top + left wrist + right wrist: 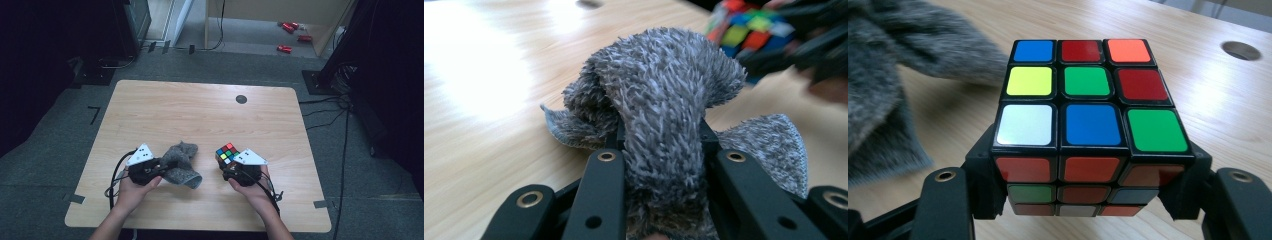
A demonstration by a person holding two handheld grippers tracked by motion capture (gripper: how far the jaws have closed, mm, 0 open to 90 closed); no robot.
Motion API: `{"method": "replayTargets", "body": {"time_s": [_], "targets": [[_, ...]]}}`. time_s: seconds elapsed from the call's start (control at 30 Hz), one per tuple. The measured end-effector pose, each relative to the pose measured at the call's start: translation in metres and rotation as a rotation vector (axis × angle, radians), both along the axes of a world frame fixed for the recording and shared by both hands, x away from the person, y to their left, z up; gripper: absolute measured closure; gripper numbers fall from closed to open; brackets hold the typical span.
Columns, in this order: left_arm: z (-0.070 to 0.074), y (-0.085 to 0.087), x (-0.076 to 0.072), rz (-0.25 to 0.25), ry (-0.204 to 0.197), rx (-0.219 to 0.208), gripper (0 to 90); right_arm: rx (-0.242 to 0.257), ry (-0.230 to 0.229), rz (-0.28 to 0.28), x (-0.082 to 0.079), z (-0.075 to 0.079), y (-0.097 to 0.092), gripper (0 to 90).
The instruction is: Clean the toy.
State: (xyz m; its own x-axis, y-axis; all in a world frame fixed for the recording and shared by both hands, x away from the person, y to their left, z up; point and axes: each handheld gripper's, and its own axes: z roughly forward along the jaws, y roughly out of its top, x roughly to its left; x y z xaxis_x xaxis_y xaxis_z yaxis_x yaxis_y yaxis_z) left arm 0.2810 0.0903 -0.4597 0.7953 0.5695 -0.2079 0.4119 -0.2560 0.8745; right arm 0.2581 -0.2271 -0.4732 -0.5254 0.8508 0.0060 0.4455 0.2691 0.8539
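Left gripper (167,164) clamped on shaggy grey cloth (664,100); right gripper (226,161) clamped on scrambled multicolour cube (1088,100) at 3 o'clock. No legible writing.

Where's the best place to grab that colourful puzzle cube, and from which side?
Grip the puzzle cube on two opposite flat faces, coming in level from the person's side, as the right gripper does now. Its flat, parallel sides probably give the pads an even seat; pinching corners or edges would likely slip.
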Motion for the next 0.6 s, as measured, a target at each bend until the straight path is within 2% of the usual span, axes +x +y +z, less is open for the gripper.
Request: {"method": "replayTargets", "body": {"time_s": [0.07, 0.1, 0.17, 0.27, 0.3, 0.33, 0.4, 0.47, 0.53, 0.57, 0.6], "targets": [[0.005, -0.012, 0.002, -0.035, -0.005, -0.033, 76.3, 0.006, 0.003, 0.030, -0.002, 0.000, 0.007, 34.1], [0.007, -0.017, 0.002, -0.052, -0.007, -0.049, 76.3, 0.005, 0.006, 0.062, -0.004, -0.001, 0.013, 34.1], [0.010, -0.025, 0.001, -0.082, -0.011, -0.078, 76.3, 0.005, 0.006, 0.074, -0.005, -0.002, 0.016, 34.1], [0.014, -0.037, 0.000, -0.127, -0.005, -0.109, 76.3, 0.004, 0.015, 0.108, -0.008, -0.004, 0.026, 34.1], [0.014, -0.041, -0.001, -0.138, -0.003, -0.110, 76.2, -0.014, 0.018, 0.129, -0.010, -0.007, 0.033, 34.1], [0.014, -0.044, -0.001, -0.147, -0.003, -0.107, 76.2, -0.014, 0.018, 0.129, -0.010, -0.007, 0.033, 34.1], [0.012, -0.050, -0.003, -0.175, 0.004, -0.093, 75.8, -0.051, 0.020, 0.157, -0.014, -0.010, 0.044, 34.2], [0.010, -0.055, -0.005, -0.187, 0.005, -0.076, 75.6, -0.057, 0.024, 0.164, -0.014, -0.011, 0.047, 34.2], [0.008, -0.058, -0.006, -0.178, -0.010, -0.037, 74.6, -0.095, 0.023, 0.175, -0.016, -0.013, 0.054, 34.3], [0.007, -0.058, -0.006, -0.170, -0.015, -0.026, 74.6, -0.095, 0.023, 0.175, -0.016, -0.013, 0.054, 34.3], [0.007, -0.057, -0.005, -0.158, -0.016, -0.014, 74.5, -0.121, 0.001, 0.177, -0.018, -0.014, 0.056, 34.3]]}}
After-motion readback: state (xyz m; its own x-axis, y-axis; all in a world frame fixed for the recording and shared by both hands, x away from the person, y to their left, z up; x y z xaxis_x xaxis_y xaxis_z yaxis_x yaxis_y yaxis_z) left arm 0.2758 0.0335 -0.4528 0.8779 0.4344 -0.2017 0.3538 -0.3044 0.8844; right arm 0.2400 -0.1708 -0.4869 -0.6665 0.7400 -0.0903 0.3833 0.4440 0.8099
